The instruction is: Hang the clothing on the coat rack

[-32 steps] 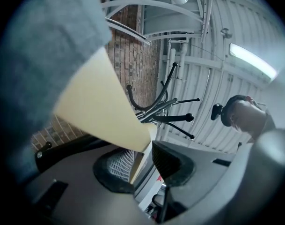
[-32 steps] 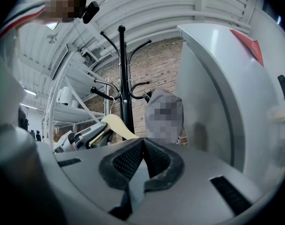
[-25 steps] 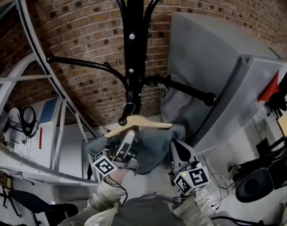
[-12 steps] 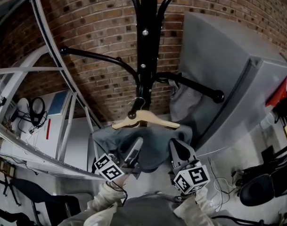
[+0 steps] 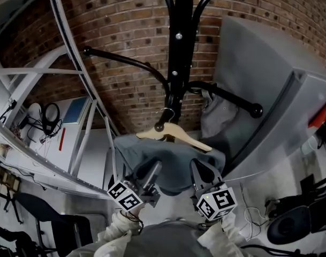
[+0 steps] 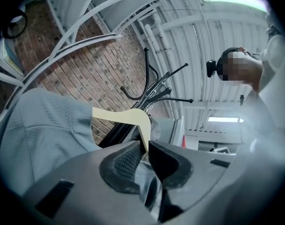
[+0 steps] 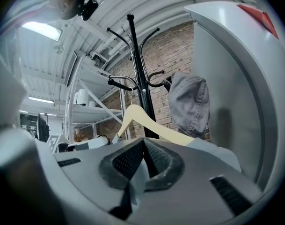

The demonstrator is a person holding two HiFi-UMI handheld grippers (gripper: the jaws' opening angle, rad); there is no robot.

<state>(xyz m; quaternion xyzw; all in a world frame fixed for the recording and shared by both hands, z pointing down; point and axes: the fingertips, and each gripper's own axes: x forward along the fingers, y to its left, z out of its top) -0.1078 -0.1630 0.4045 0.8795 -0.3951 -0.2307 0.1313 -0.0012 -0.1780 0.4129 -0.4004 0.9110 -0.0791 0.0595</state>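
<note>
the left gripper (image 5: 153,169) is pinching one arm of the pale wooden hanger (image 5: 176,134), its jaws pressing almost together on the wood, with cloth bunching beneath them. the right gripper (image 5: 197,167), just beside it, is holding its jaws together on a fold of the grey-blue garment (image 5: 168,159) that is draping over the hanger. the hanger is sitting just above and ahead of both grippers, tilting, with its wire hook lying close against the black pole of the coat rack (image 5: 182,42); whether the hook is resting on anything cannot be told. up and ahead of the right gripper, a rack arm is carrying another grey garment (image 5: 216,116), which is hanging against a grey cabinet (image 5: 270,79) that is walling off that side. up and to the outside of the left gripper, a bare rack arm is reaching out, with open room lying beneath it in front of the brick wall (image 5: 114,31).
</note>
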